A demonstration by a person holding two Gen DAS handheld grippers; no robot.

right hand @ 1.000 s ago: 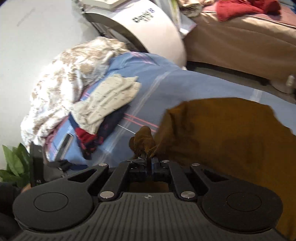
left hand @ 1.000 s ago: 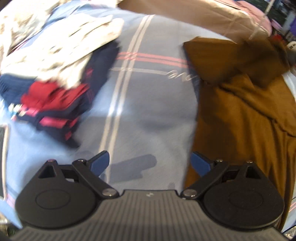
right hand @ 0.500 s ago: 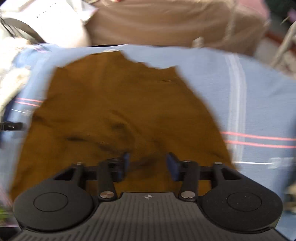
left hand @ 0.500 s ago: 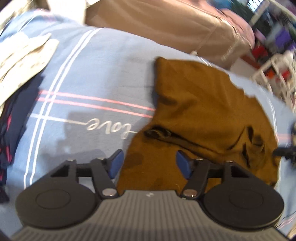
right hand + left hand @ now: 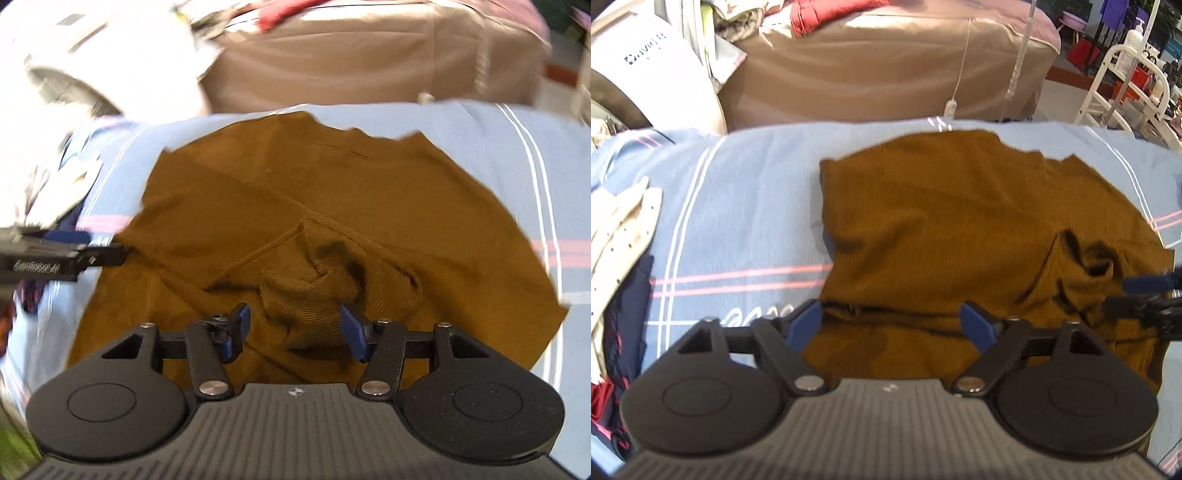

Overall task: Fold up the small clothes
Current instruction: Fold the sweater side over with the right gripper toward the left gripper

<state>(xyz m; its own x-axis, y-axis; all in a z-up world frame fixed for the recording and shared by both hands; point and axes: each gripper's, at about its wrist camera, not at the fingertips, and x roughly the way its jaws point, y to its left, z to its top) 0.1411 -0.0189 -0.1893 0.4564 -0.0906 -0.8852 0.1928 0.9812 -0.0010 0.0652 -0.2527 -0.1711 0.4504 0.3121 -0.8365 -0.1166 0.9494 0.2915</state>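
On the blue striped bedsheet (image 5: pixel 746 206) a brown garment (image 5: pixel 942 229) lies spread, its sleeve bunched. Left gripper (image 5: pixel 892 325) and right gripper (image 5: pixel 291 328) both hover over it, fingers apart, gripping nothing. Cursive lettering on the sheet is half hidden, unreadable. Folded clothes (image 5: pixel 624 236) sit stacked at left.

Bright daylight, blurred fisheye edges

left gripper (image 5: pixel 892 325), right gripper (image 5: pixel 293 328), black ribbed bodies, round discs, silver screws, blue jaws
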